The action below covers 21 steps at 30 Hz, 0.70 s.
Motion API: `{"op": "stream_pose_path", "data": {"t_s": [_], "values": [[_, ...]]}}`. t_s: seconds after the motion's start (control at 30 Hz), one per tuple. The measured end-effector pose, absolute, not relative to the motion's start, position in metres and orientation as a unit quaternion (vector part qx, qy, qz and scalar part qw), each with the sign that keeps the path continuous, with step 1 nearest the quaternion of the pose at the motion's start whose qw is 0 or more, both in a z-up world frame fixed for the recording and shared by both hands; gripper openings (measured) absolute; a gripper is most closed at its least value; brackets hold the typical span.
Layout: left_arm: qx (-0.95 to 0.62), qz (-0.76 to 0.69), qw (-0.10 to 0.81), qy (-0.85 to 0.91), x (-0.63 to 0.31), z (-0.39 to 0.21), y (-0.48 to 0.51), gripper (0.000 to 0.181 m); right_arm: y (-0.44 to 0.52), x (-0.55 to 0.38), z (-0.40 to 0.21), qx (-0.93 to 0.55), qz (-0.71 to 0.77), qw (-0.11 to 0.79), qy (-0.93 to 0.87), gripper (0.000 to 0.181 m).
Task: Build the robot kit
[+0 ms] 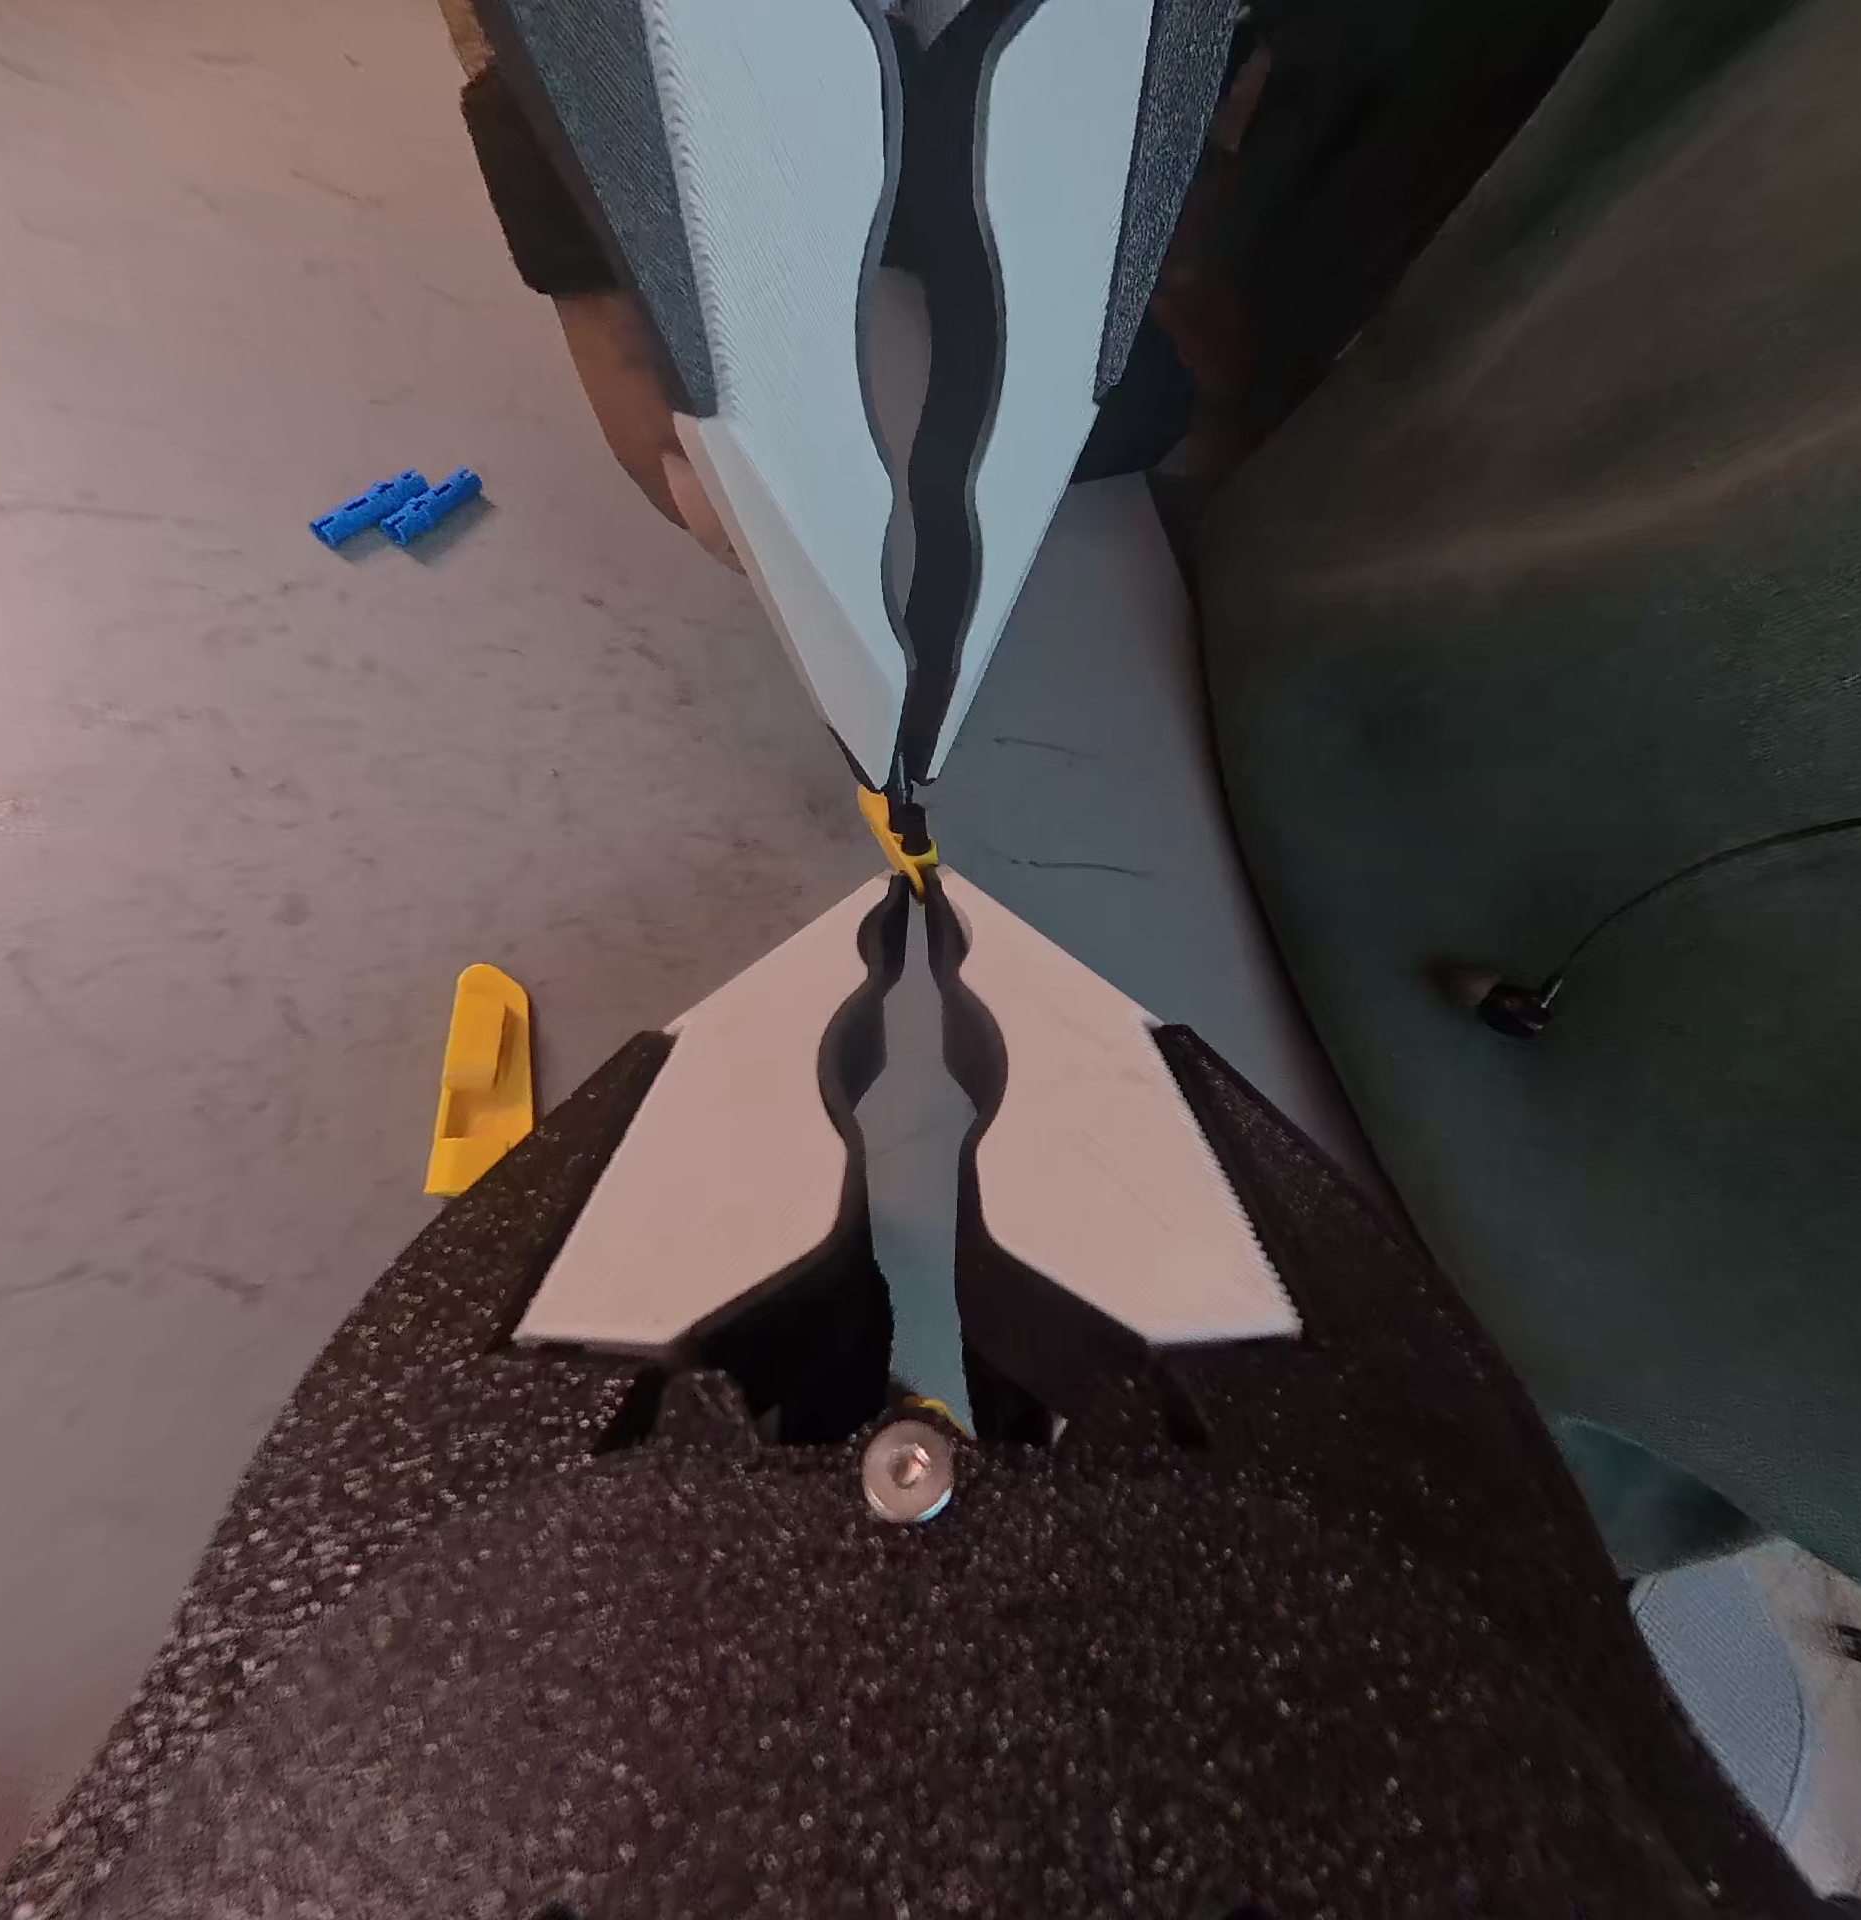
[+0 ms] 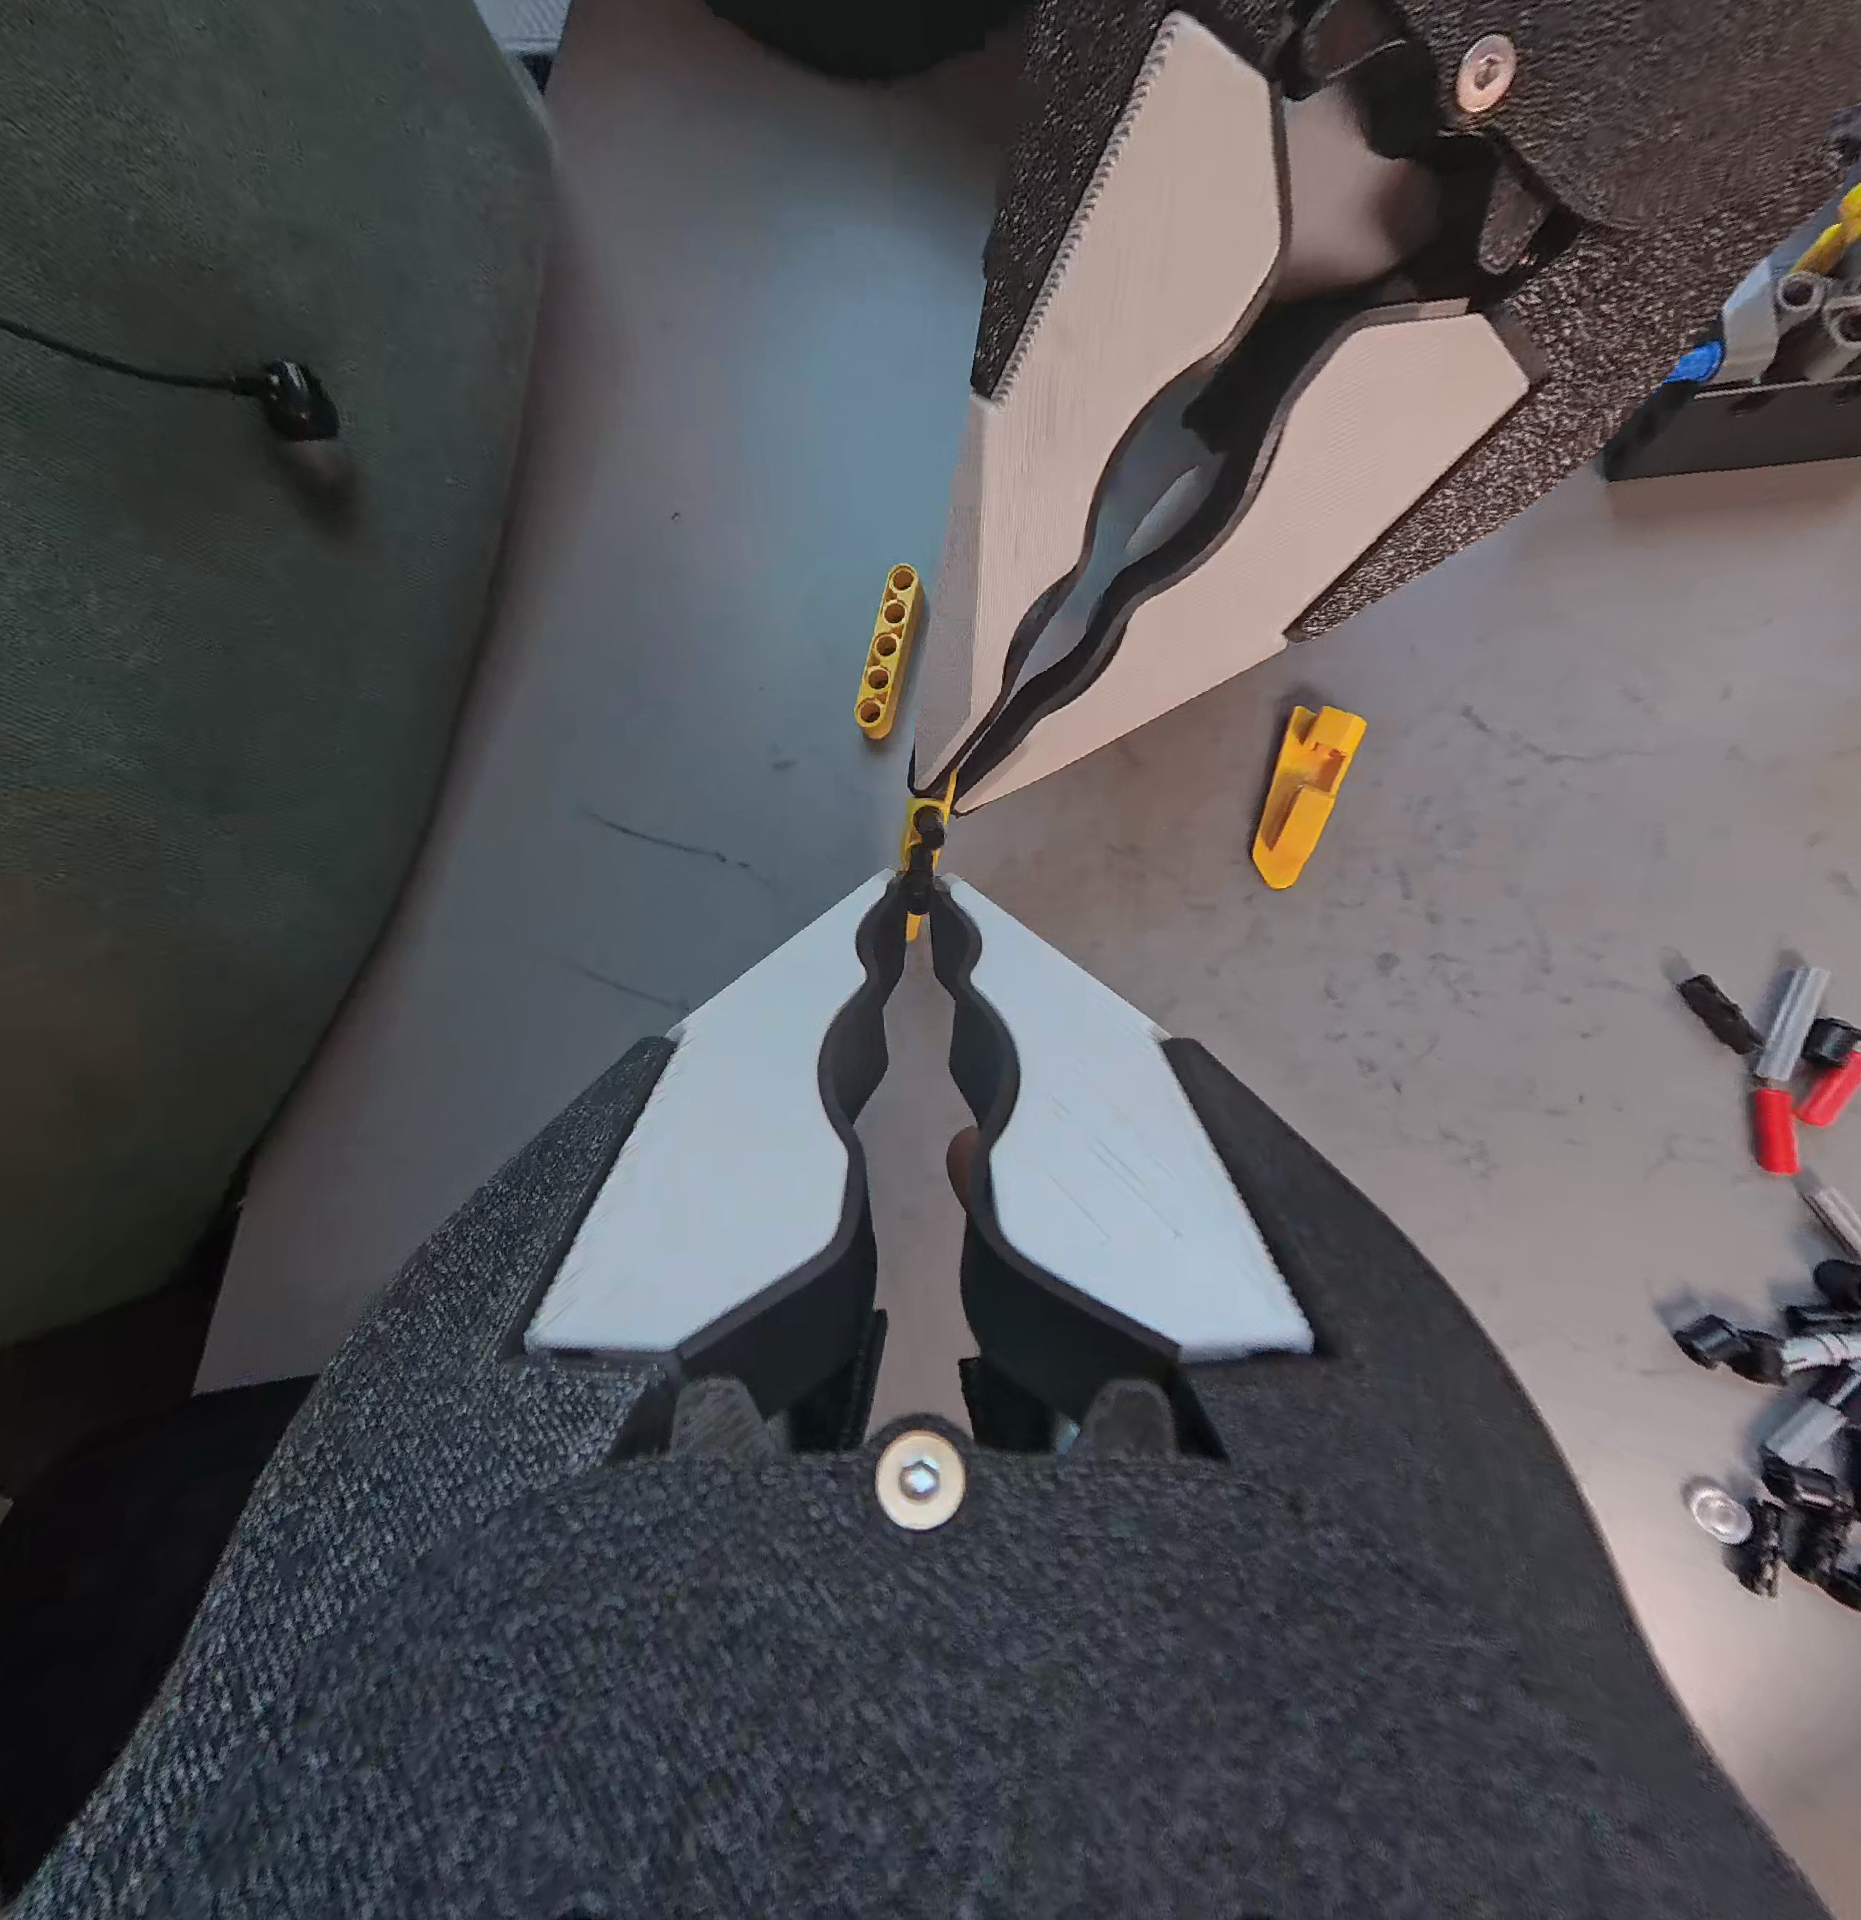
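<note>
Yellow piece (image 1: 898,840) with black pin (image 2: 926,831) between both grippers' closed jaws, tip to tip

Your left wrist view looks forward along the left gripper (image 1: 913,883), angled down and very close to the grey tabletop (image 1: 230,831). Your right wrist view does the same from the right gripper (image 2: 913,878), facing the opposite way. Each camera sees the other gripper meeting its own tip to tip at the small yellow piece (image 1: 898,836). Both also share the yellow wedge-shaped part (image 1: 481,1081), left of the left gripper, and the dark green upholstery (image 1: 1580,623).
</note>
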State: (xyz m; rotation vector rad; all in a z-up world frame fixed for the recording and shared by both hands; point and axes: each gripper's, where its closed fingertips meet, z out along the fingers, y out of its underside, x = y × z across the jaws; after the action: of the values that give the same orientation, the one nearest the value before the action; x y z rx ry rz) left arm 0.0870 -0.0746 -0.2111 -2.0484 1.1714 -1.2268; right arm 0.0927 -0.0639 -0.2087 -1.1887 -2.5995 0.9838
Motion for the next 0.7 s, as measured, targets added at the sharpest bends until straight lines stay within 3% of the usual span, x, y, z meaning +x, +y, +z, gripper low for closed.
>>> {"op": "stream_pose_path", "data": {"t_s": [0.5, 0.7], "values": [[-0.78, -0.421, 0.267, 0.378, 0.086, -0.213, -0.059, 0.0, -0.054, 0.09, -0.215, -0.478, 0.403, 0.114, -0.772, 0.003], [-0.777, -0.391, 0.297, 0.395, 0.087, -0.212, -0.061, 0.0, -0.058, 0.091, -0.212, -0.502, 0.454, 0.098, -0.73, 0.003]]}}
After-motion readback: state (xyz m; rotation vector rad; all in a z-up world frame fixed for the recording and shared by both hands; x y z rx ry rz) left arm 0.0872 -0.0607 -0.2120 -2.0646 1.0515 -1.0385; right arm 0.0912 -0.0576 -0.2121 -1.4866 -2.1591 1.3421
